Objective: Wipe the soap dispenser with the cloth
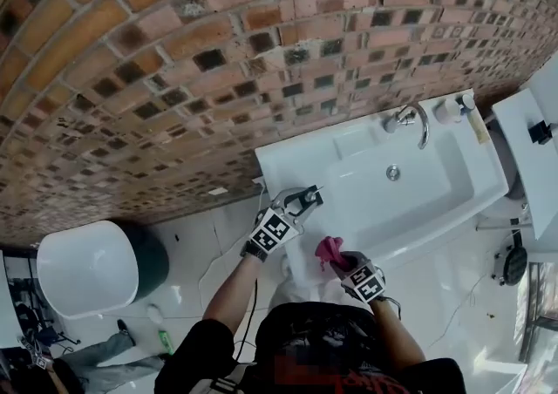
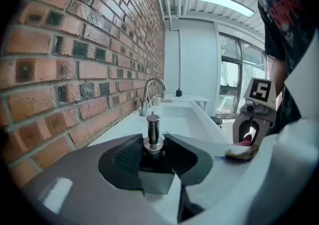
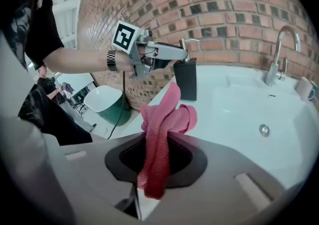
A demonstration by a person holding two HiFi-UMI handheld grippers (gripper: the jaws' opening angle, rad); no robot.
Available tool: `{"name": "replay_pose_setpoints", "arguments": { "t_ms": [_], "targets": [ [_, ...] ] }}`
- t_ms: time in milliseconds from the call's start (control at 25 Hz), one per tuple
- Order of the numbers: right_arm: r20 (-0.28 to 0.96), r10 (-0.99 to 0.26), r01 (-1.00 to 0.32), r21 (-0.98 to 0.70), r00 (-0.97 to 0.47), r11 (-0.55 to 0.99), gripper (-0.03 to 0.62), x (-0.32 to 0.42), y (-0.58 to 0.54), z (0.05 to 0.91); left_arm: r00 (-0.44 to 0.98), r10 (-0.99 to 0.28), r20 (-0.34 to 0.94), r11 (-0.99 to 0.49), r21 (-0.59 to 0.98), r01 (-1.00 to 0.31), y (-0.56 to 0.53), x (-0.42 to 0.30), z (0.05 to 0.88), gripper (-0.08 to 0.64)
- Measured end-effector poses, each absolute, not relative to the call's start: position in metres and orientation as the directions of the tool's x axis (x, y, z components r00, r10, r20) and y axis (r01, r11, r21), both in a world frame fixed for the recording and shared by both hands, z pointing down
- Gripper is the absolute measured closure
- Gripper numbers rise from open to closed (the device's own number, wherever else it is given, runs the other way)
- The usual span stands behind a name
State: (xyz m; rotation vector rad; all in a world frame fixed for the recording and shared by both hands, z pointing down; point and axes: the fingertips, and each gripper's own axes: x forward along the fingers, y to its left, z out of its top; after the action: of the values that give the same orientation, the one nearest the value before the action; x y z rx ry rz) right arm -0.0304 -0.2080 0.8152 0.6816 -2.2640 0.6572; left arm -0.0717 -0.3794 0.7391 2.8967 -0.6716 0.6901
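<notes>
The soap dispenser (image 3: 185,78) is a black block with a chrome pump (image 2: 152,129); it stands on the near left corner of the white sink (image 1: 288,157). My left gripper (image 1: 307,199) is shut on the dispenser's top, its dark pads on both sides of the pump neck. A pink cloth (image 3: 164,129) hangs bunched from my right gripper (image 3: 162,154), which is shut on it. In the head view the cloth (image 1: 329,250) and right gripper (image 1: 342,260) sit at the sink's front edge, just right of and below the dispenser, apart from it.
A chrome faucet (image 1: 411,118) and a drain (image 1: 393,172) lie further along the basin, with a white cup (image 1: 449,110) behind the faucet. The brick wall (image 1: 174,78) runs along the sink's far side. A white-topped green bin (image 1: 87,266) stands on the floor to the left.
</notes>
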Motion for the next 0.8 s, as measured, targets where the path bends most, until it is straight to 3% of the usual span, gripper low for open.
{"name": "replay_pose_setpoints", "arguments": {
  "t_ms": [240,520,800],
  "targets": [
    [0.768,-0.204,-0.637,-0.317,-0.607,0.703,0.522,-0.044,-0.225,0.856,0.802,-0.396,0.447,-0.898,-0.008,-0.44,-0.389,-0.082,0.753,0.419],
    [0.761,-0.157,-0.619,-0.369,-0.629,0.693,0.522,-0.051,-0.235,0.869,0.77,-0.525,0.362,-0.805,0.082,-0.587,-0.382,-0.112,0.704,0.417],
    [0.739,-0.125,-0.599,-0.42,-0.661,0.682,0.522,-0.046,-0.223,0.868,0.669,-0.714,0.204,-0.589,0.342,-0.732,-0.291,-0.151,0.643,0.417]
  ]
}}
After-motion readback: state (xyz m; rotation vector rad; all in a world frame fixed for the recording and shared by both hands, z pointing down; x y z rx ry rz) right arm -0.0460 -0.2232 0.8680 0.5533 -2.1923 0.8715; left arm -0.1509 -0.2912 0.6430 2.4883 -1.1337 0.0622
